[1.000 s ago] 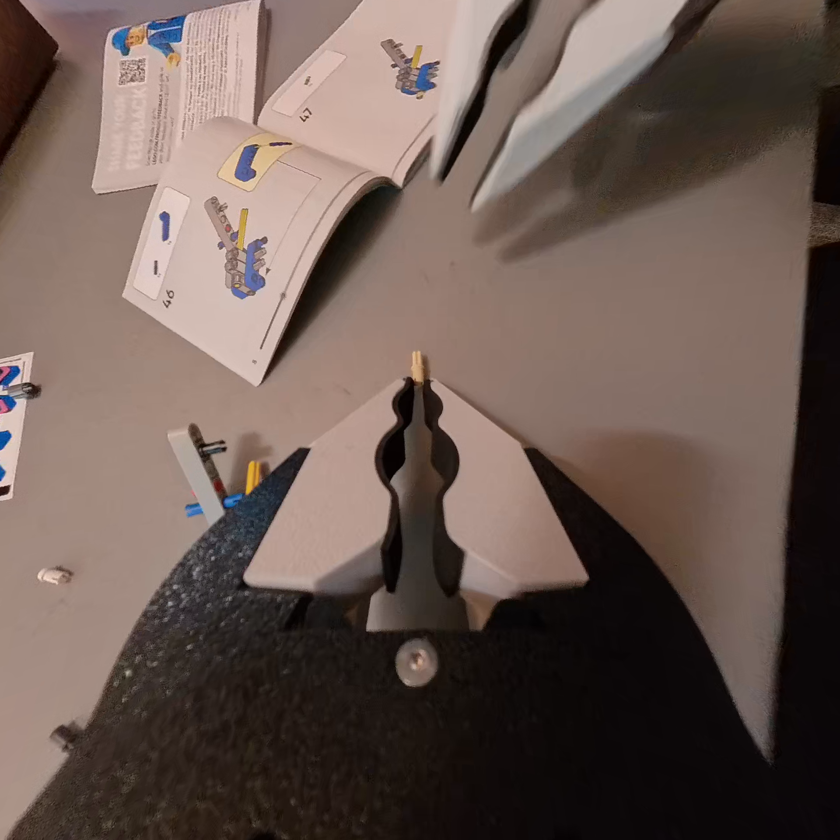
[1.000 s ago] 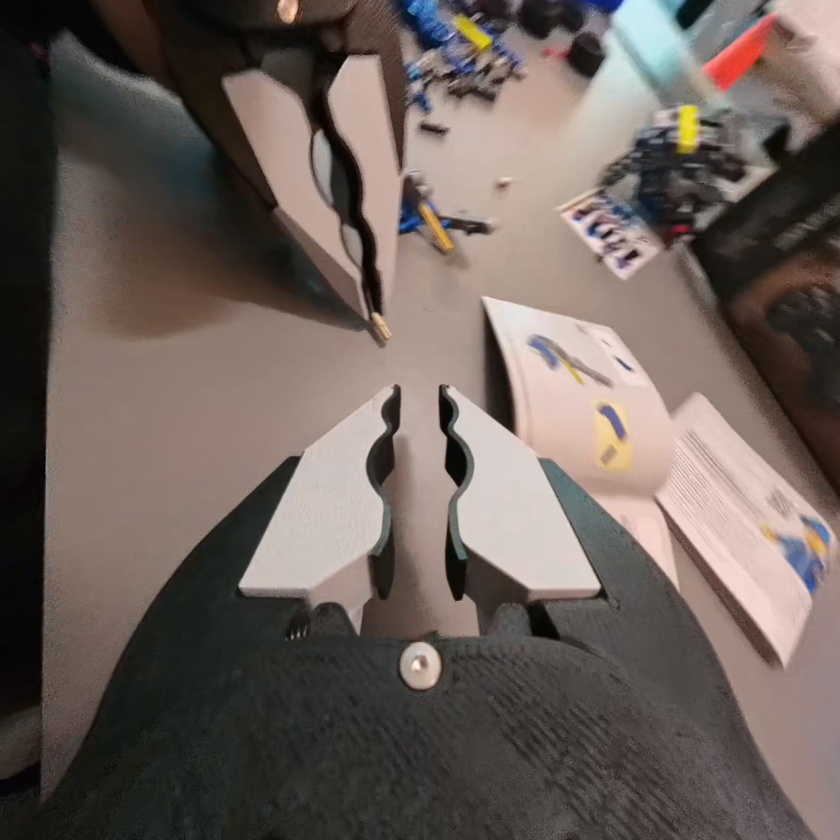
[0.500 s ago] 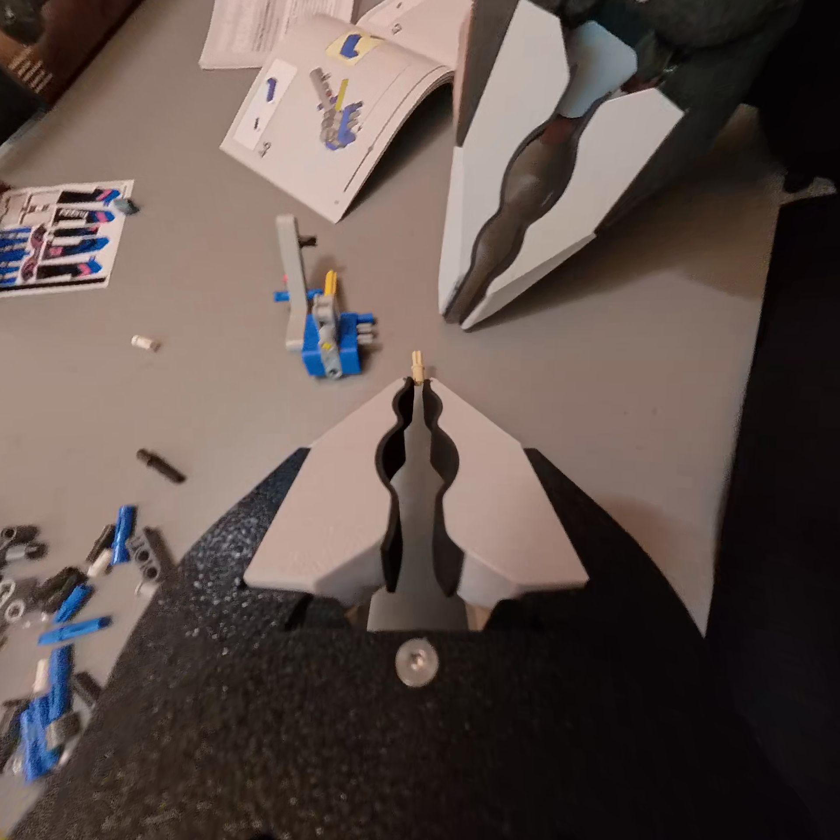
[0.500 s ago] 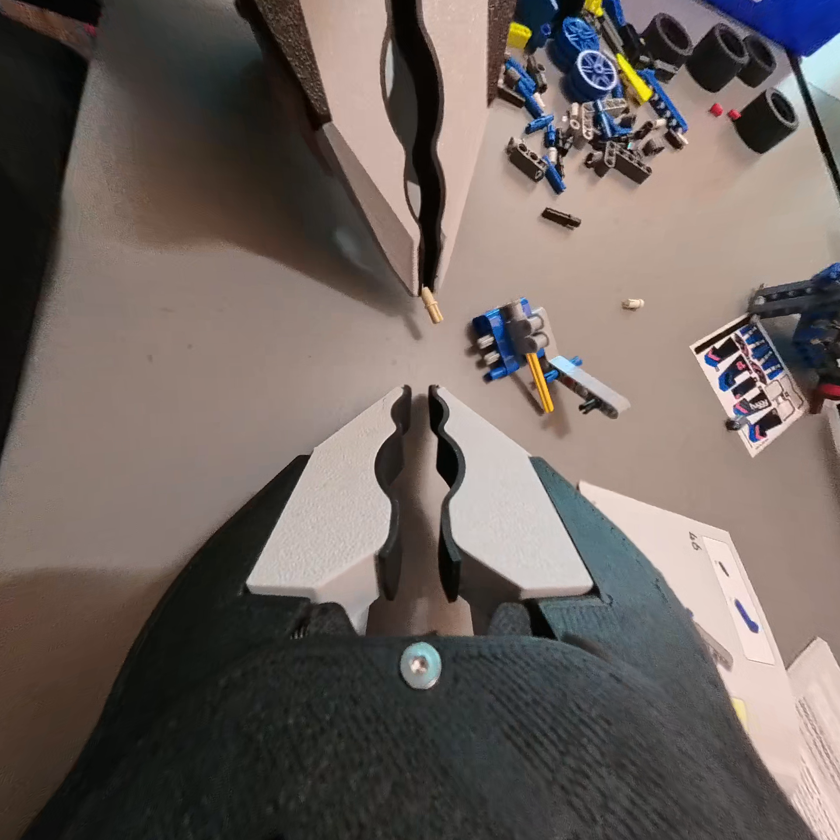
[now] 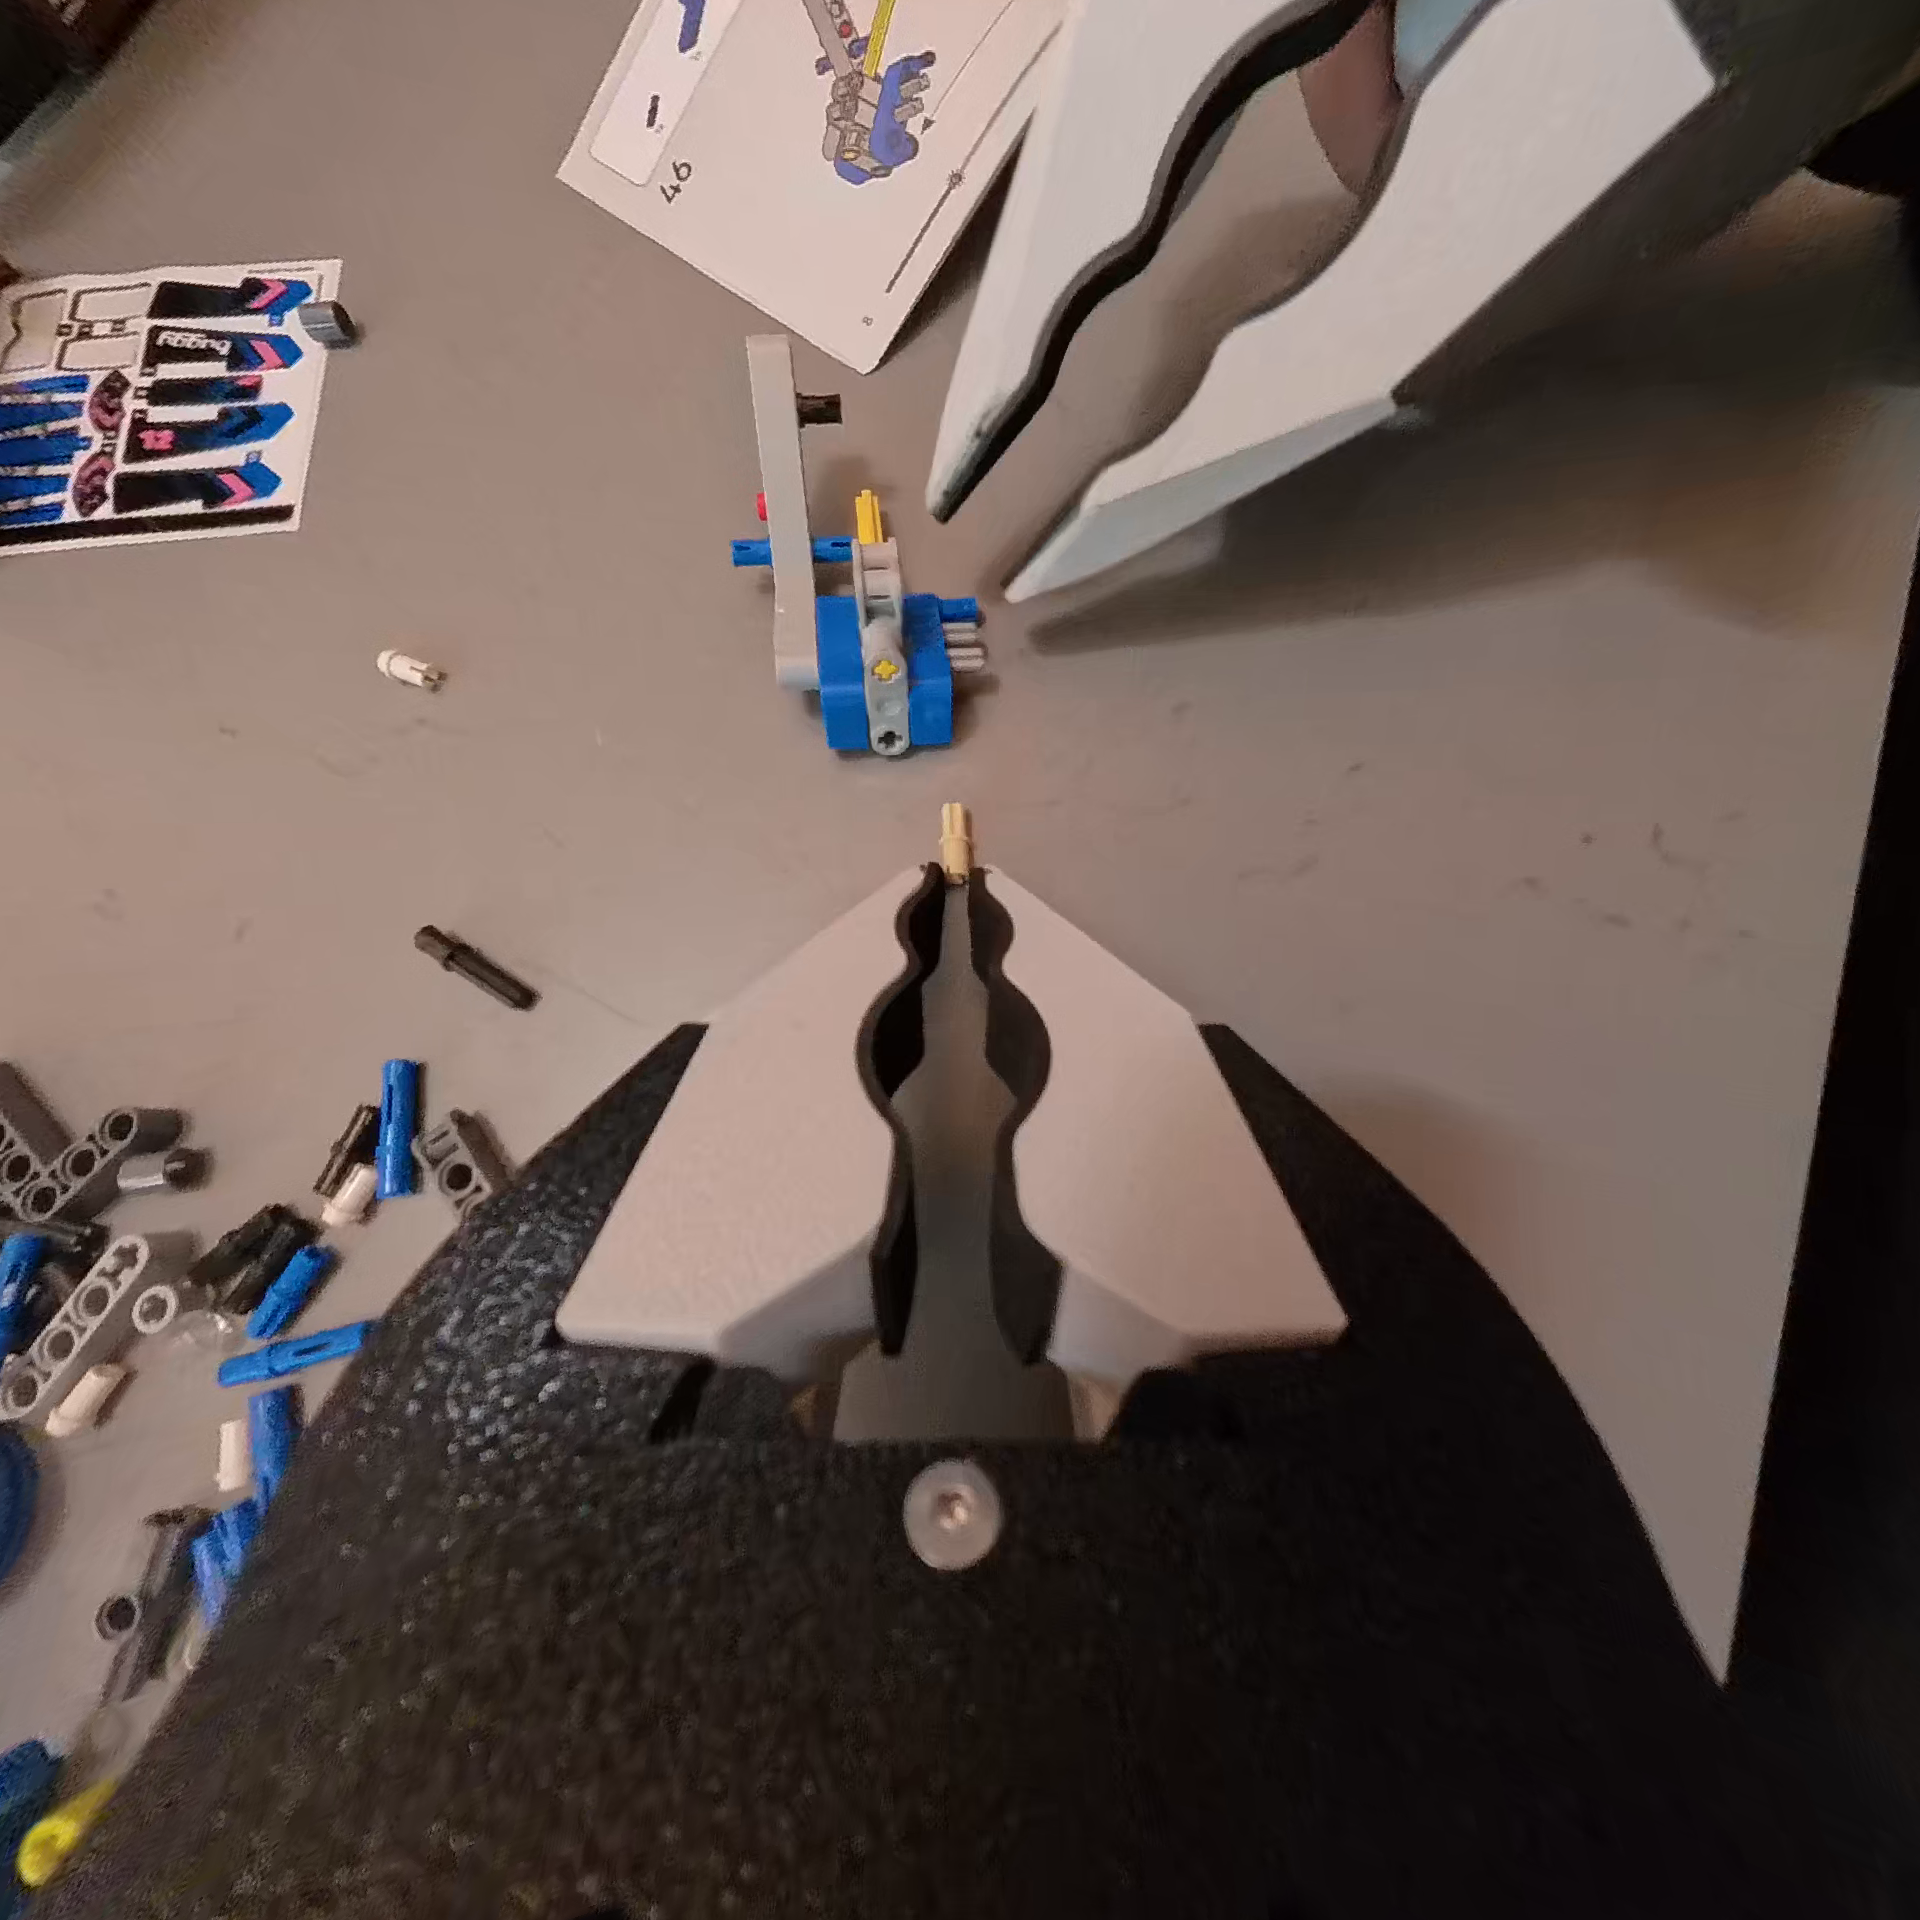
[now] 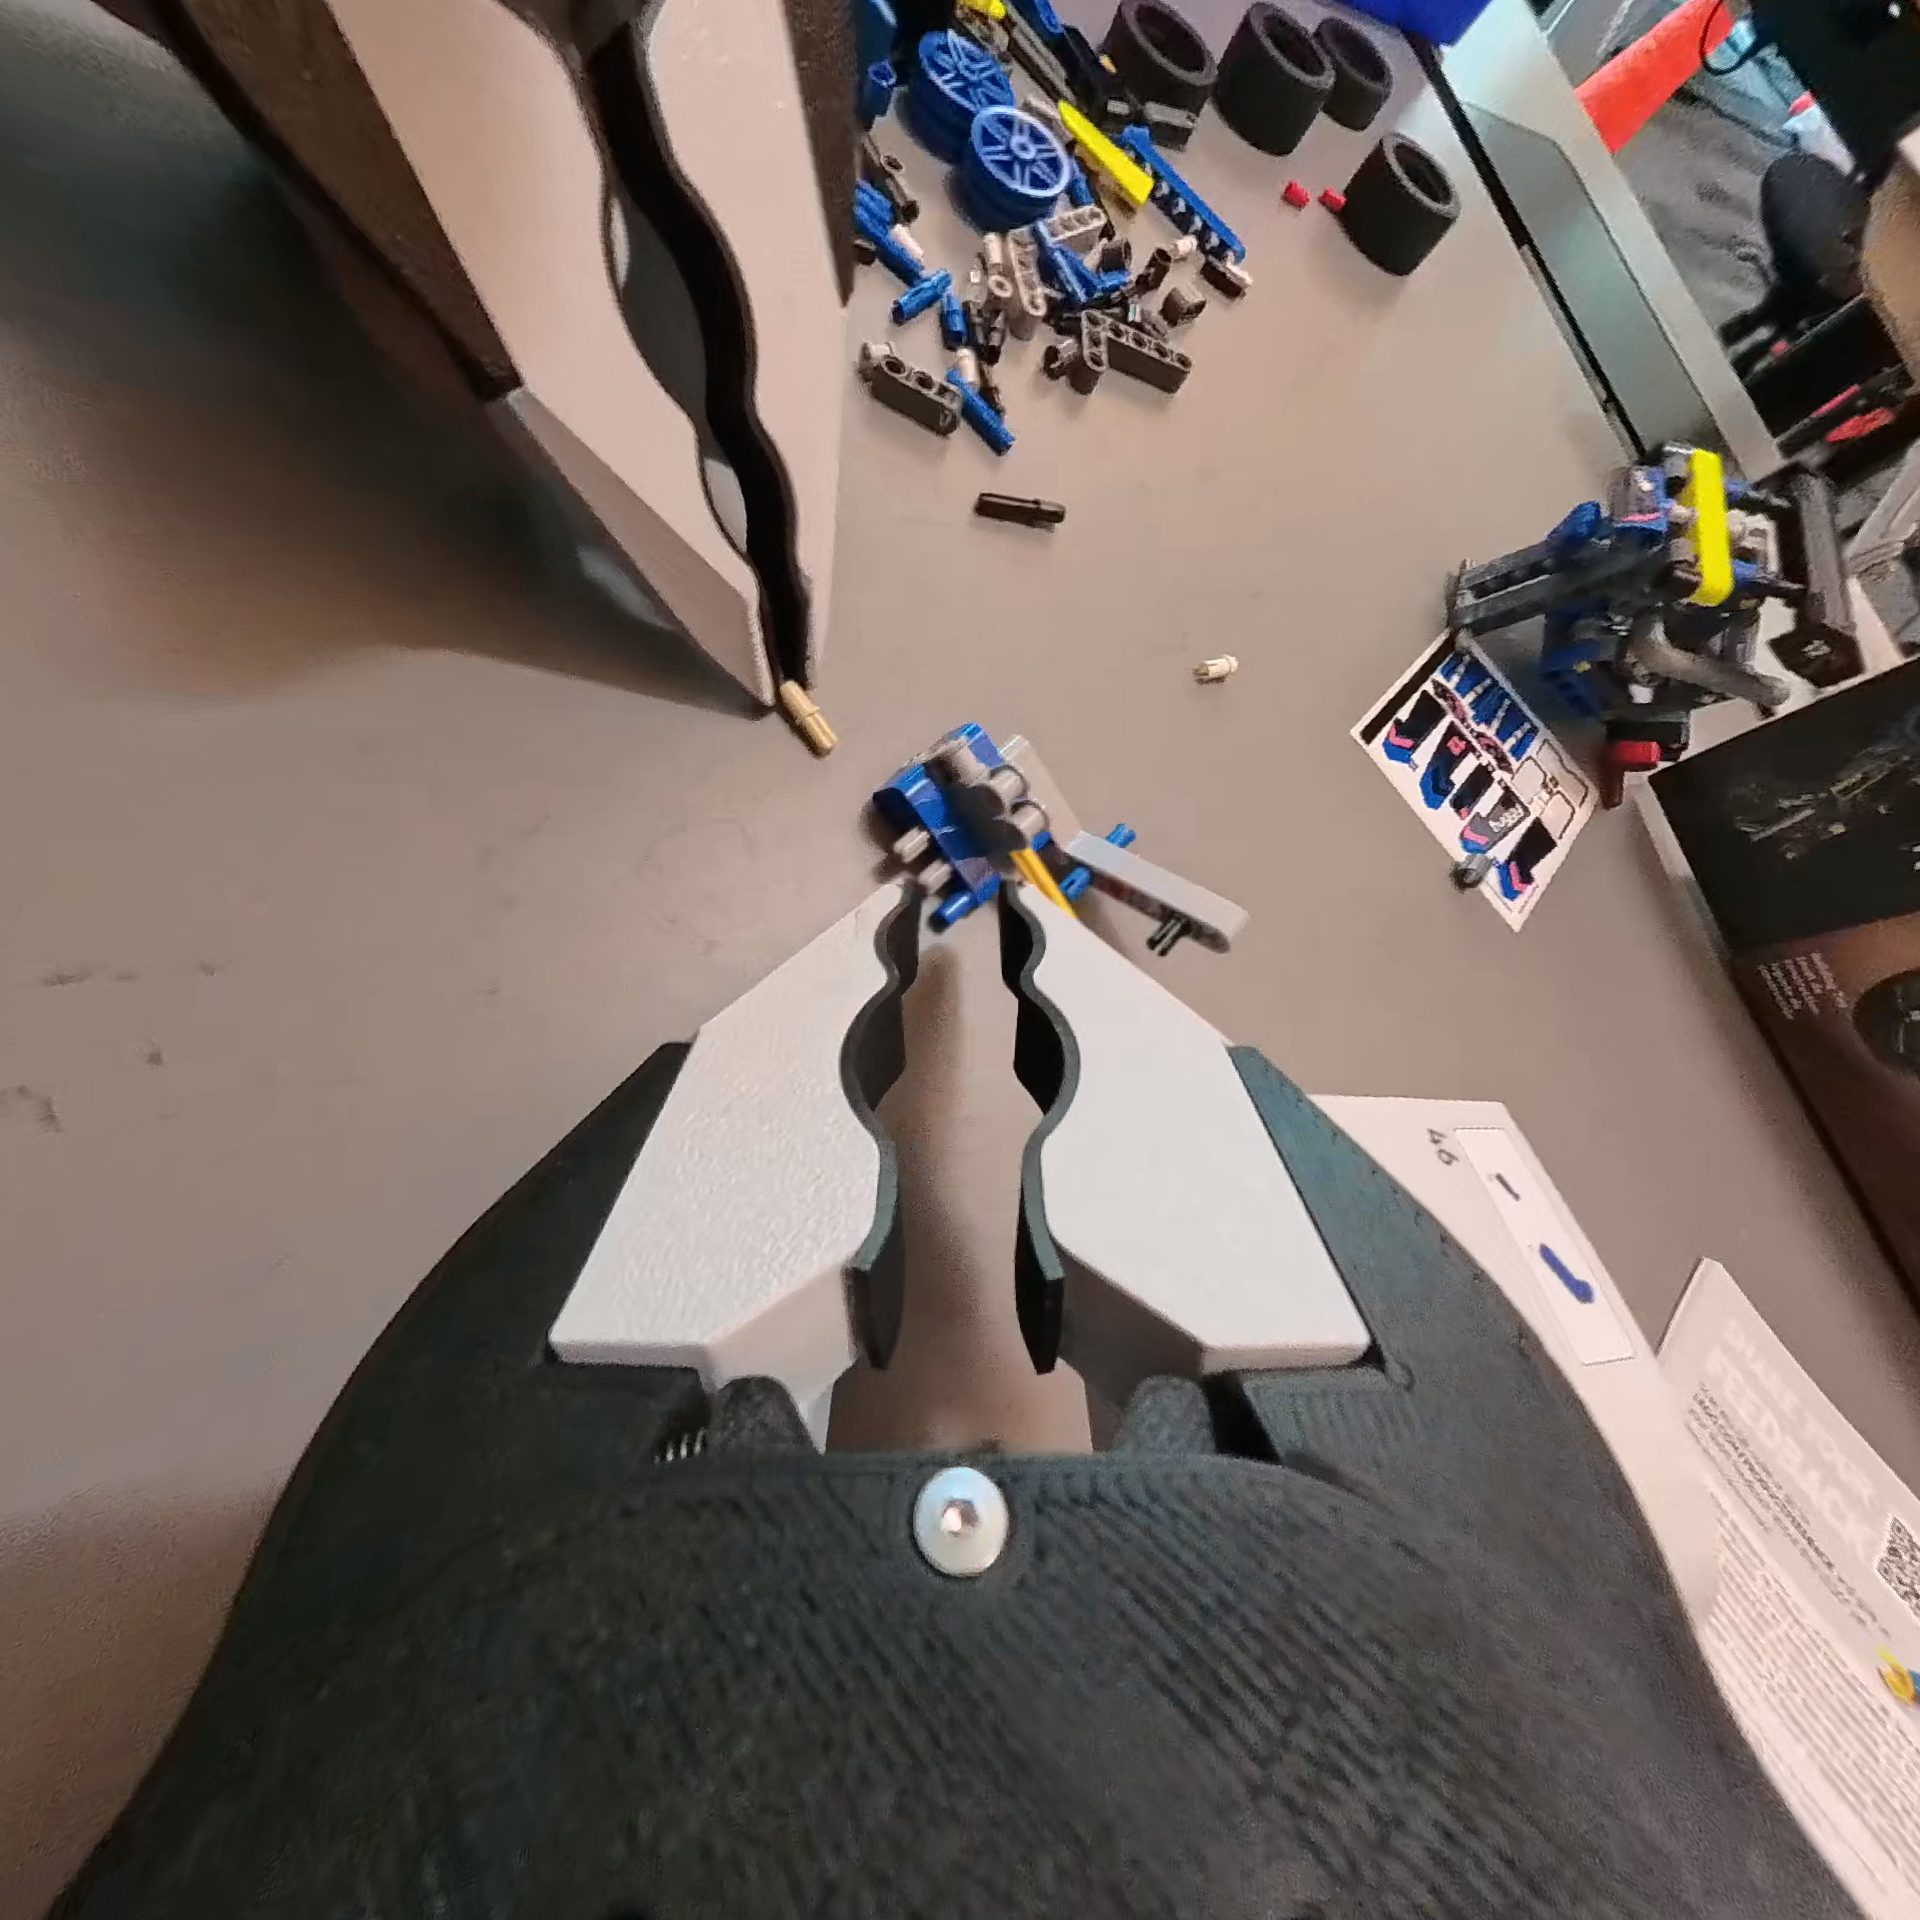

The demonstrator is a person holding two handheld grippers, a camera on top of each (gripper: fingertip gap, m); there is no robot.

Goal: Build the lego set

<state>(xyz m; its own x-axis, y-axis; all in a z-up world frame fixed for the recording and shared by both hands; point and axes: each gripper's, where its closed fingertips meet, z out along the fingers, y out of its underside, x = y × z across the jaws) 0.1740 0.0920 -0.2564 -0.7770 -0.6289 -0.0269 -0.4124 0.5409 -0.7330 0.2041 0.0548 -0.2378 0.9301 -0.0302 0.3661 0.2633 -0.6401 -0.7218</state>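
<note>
- Our left gripper [image 5: 956,871] has its tips pinched together on a small tan pin [image 5: 954,831], which sticks out past them toward 12 o'clock, above the grey table [image 5: 1455,935].
- Our right gripper [image 6: 958,906] is spread a little, with nothing between its fingers; its tips sit just at the near end of the blue and grey sub-assembly [image 6: 977,821], whether touching we cannot tell.
- In the left wrist view that sub-assembly [image 5: 878,644] lies on the table at 12 o'clock from the pin, apart from it, with a long grey beam [image 5: 781,488] and a yellow axle [image 5: 868,516] on it.
- The right gripper shows there at 1 o'clock, its tips just beside the sub-assembly.
- A black pin [image 5: 475,968] lies at 9 o'clock, a white pin [image 5: 408,668] at 10 o'clock, a sticker sheet [image 5: 156,405] farther out.
- The open instruction booklet [image 5: 800,156] lies at 12 o'clock beyond the sub-assembly.
- Loose blue, grey and black parts [image 5: 156,1247] are heaped at 8 o'clock.
- In the right wrist view, black tyres [image 6: 1278,73] and blue wheels [image 6: 1013,151] lie at 12 o'clock, a part-built model [image 6: 1662,603] at 2 o'clock.
</note>
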